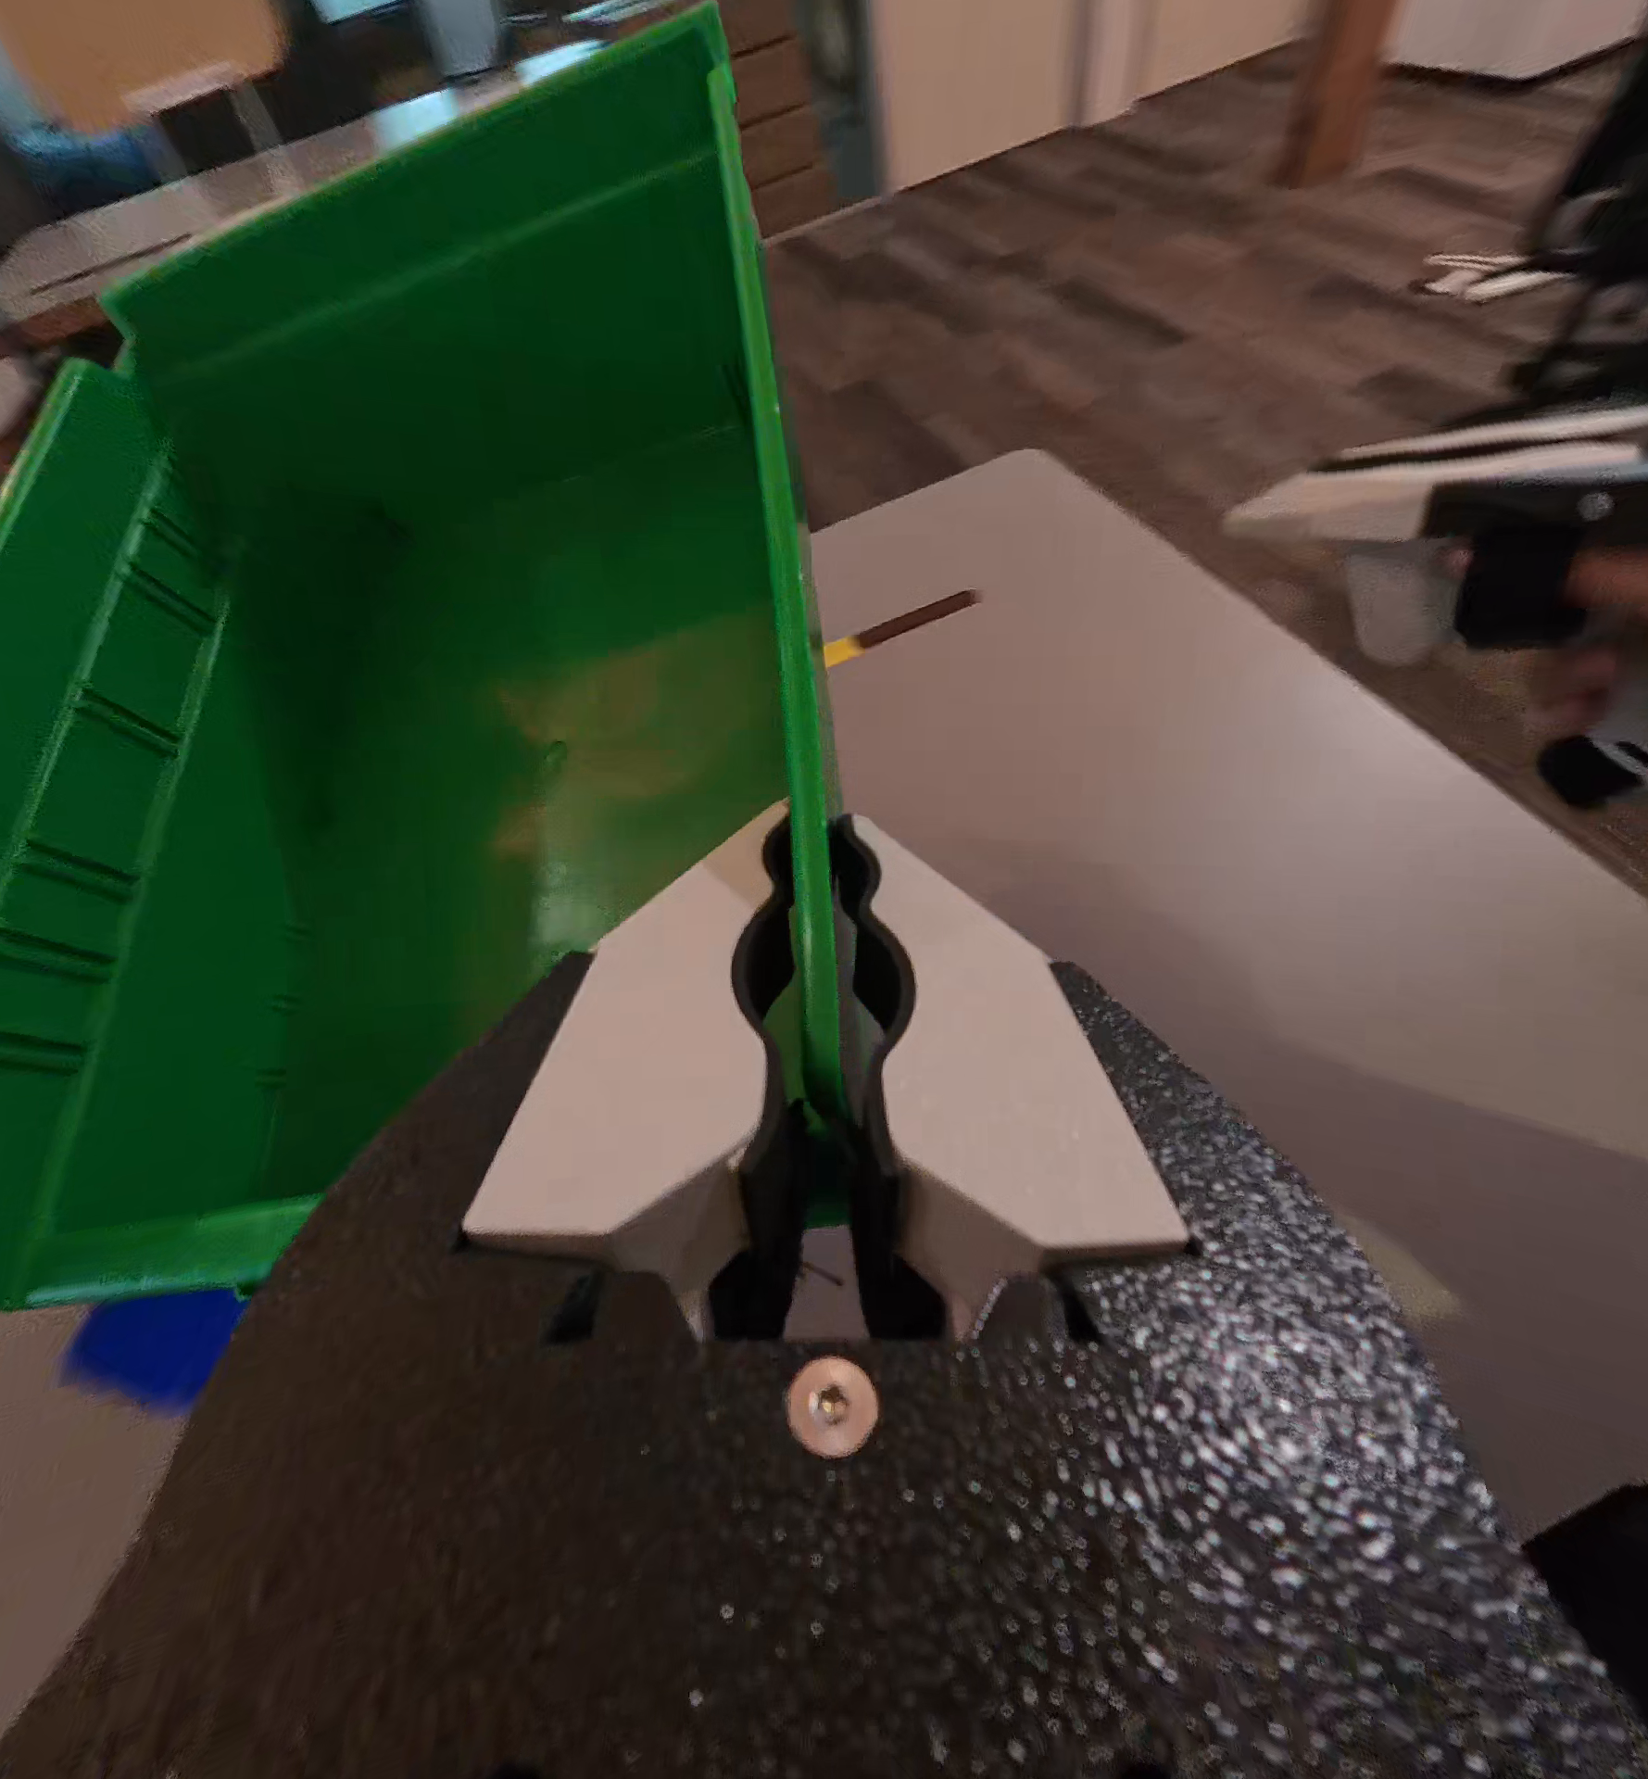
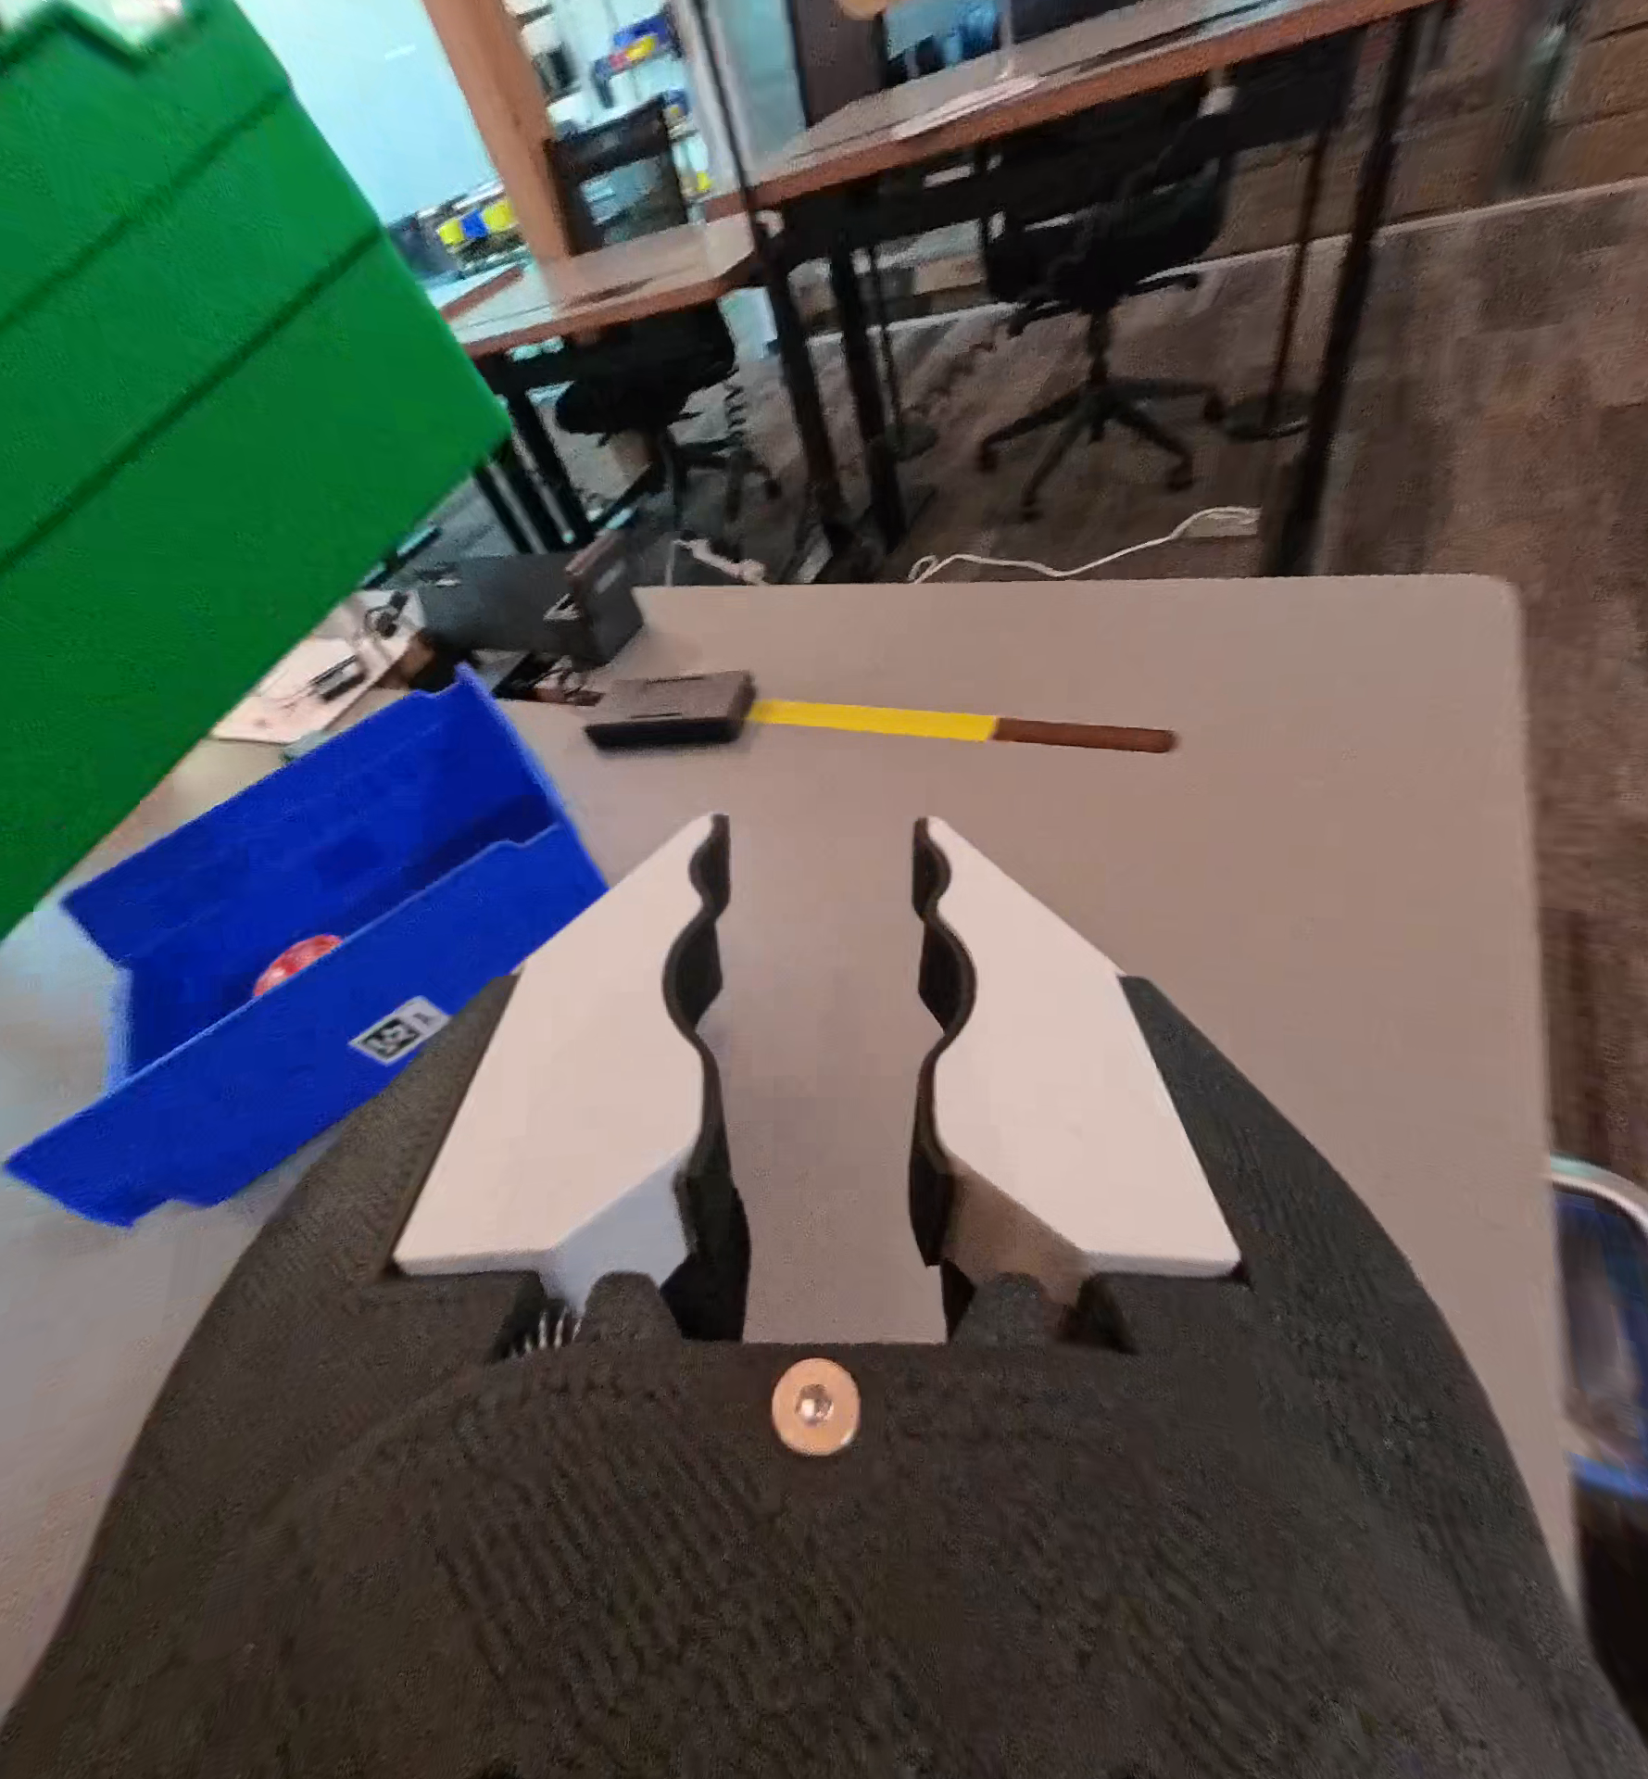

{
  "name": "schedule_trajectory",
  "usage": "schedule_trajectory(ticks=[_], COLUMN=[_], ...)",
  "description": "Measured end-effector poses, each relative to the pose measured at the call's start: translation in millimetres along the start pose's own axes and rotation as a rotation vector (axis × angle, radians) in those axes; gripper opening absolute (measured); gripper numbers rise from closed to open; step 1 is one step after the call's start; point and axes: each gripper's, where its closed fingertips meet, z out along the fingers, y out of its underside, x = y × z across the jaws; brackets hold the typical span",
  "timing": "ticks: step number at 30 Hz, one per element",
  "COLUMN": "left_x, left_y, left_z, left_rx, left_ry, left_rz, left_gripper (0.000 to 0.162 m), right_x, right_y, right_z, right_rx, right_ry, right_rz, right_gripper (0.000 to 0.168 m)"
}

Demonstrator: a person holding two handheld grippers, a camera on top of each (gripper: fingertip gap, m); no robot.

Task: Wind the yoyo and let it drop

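Left claw [image 1: 812,828] is clamped on the side wall of a green bin [image 1: 367,674], lifted and tilted over the desk [image 1: 1185,866]. Right claw [image 2: 820,837] hangs open and empty above the desk. A red round thing [image 2: 298,963], probably the yoyo, lies in the blue bin [image 2: 252,1088] at the near left. It looks light, hard and smooth, likely to roll; gripping across its rims seems safest. The blue bin's walls and the raised green bin crowd the approach. A yellow-and-brown stick [image 2: 954,724] and a dark flat device [image 2: 670,708] lie farther off.
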Motion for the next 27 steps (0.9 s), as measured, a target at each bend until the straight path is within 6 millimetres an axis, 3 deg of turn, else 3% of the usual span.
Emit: schedule_trajectory(ticks=[4, 6, 8, 11, 13, 16, 17, 18, 19, 20, 22, 24, 25, 27], left_x=[86, 120, 149, 180, 181, 184, 179, 173, 167, 154, 108, 33, -14, -119], left_y=[10, 28, 60, 116, 136, 150, 148, 140, 131, 119, 94, 81, 85, 113], left_z=[52, 76, 102, 129, 141, 145, 145, 142, 131, 121, 96, 72, 62, 40], left_rx=[-0.035, -0.077, -0.144, -0.268, -0.266, -0.323, -0.344, -0.327, -0.279, -0.221, -0.078, 0.028, 0.034, -0.032], left_ry=[0.215, 0.301, 0.384, 0.453, 0.404, 0.47, 0.456, 0.451, 0.47, 0.451, 0.353, 0.158, 0.032, -0.289], left_rz=[0.123, 0.203, 0.265, 0.305, 0.389, 0.314, 0.27, 0.231, 0.196, 0.144, 0.012, -0.101, -0.158, -0.224], left_gripper=[0.006, 0.007, 0.007, 0.004, 0.004, 0.008, 0.034, 0.074, 0.092, 0.096, 0.095, 0.092, 0.09, 0.097], right_x=[70, 89, 97, 106, 105, 102, 102, 104, 105, 106, 108, 110, 111, 109], right_y=[-17, -19, -12, 2, 9, 21, 24, 26, 27, 27, 29, 37, 43, 58], right_z=[-57, -82, -98, -120, -134, -151, -156, -162, -168, -175, -190, -205, -210, -217], right_rx=[0.087, 0.108, 0.079, 0.041, 0.03, -0.003, -0.016, -0.025, -0.026, -0.017, 0.008, 0.024, 0.021, -0.002], right_ry=[0.199, 0.255, 0.267, 0.311, 0.328, 0.338, 0.345, 0.354, 0.36, 0.362, 0.374, 0.39, 0.401, 0.423], right_rz=[0.0, -0.008, -0.002, 0.021, 0.029, 0.008, -0.004, -0.015, -0.021, -0.017, 0.03, 0.093, 0.118, 0.143], right_gripper=[0.037, 0.036, 0.036, 0.036, 0.036, 0.036, 0.038, 0.04, 0.042, 0.044, 0.047, 0.048, 0.048, 0.049])
